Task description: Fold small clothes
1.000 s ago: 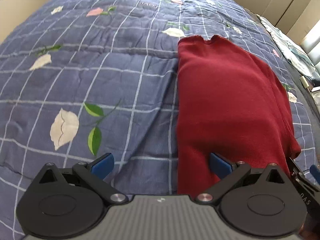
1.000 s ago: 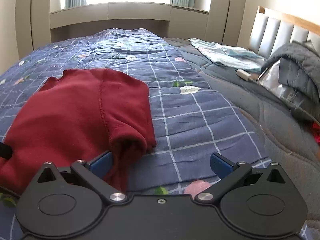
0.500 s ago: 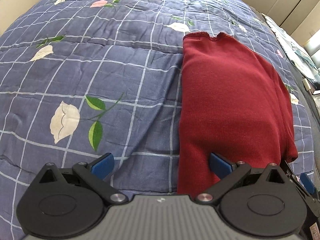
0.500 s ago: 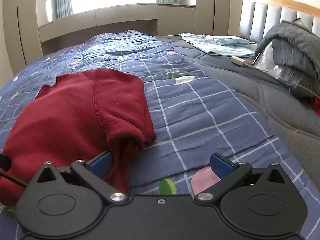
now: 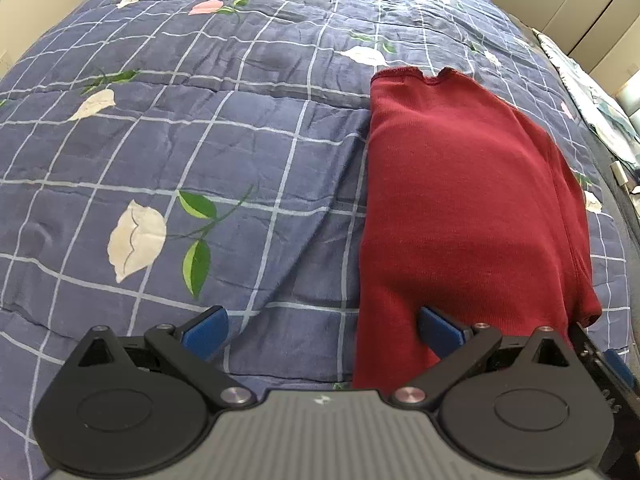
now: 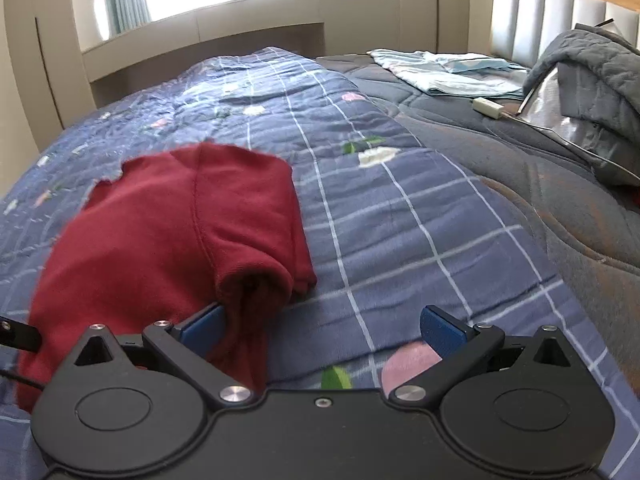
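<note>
A dark red knit garment (image 5: pixel 460 208) lies folded lengthwise on the blue floral quilt (image 5: pixel 200 140). My left gripper (image 5: pixel 320 326) is open over its near left edge, with the right blue fingertip (image 5: pixel 438 326) above the cloth and the left one above the quilt. In the right wrist view the garment (image 6: pixel 172 232) lies to the left, with a folded sleeve end (image 6: pixel 256 280) bulging up. My right gripper (image 6: pixel 320 326) is open and empty over the garment's near right edge. Its left fingertip (image 6: pixel 204 326) touches the sleeve fold.
A grey blanket (image 6: pixel 520 184) covers the right side of the bed. On it lie a light blue folded cloth (image 6: pixel 448 72), a white charger (image 6: pixel 488 109) and a grey padded jacket (image 6: pixel 592 80). A padded headboard (image 6: pixel 560 12) stands at the back right.
Both grippers have risen and tilted a little, so the garment sits lower in the right view and more of the quilt shows in the left. Both stayed open.
</note>
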`<action>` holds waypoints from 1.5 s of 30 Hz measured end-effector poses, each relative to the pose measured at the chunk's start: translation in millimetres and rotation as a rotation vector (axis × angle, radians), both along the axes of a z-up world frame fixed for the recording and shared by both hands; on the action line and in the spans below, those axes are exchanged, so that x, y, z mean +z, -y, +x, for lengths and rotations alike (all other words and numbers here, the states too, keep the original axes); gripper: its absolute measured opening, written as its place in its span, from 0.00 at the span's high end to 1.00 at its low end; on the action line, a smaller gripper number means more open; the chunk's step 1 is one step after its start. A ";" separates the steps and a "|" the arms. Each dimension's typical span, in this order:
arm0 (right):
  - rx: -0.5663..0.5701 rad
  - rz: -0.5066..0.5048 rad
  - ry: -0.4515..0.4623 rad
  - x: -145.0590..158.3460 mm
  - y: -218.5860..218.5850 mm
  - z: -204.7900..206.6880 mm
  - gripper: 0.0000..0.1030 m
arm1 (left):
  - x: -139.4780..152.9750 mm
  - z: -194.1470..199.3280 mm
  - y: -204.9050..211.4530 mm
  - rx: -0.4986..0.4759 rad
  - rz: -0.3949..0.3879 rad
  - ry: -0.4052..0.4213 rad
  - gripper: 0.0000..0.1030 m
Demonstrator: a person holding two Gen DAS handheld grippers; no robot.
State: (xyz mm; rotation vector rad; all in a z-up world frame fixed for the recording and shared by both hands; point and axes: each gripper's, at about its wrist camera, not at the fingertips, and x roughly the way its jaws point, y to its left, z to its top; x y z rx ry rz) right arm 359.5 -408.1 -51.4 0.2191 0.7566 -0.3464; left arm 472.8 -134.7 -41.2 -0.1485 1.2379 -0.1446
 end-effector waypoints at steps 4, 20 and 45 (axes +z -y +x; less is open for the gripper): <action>0.041 0.015 -0.010 9.9 8.0 3.5 0.01 | 11.0 6.5 -0.5 0.005 0.007 0.018 0.00; 0.065 0.132 -0.039 17.4 30.1 0.5 0.00 | 13.9 42.4 14.6 0.083 0.043 0.038 0.00; 0.169 0.576 -0.014 -13.1 81.7 87.7 0.35 | -15.4 85.1 3.7 0.174 -0.173 -0.075 0.01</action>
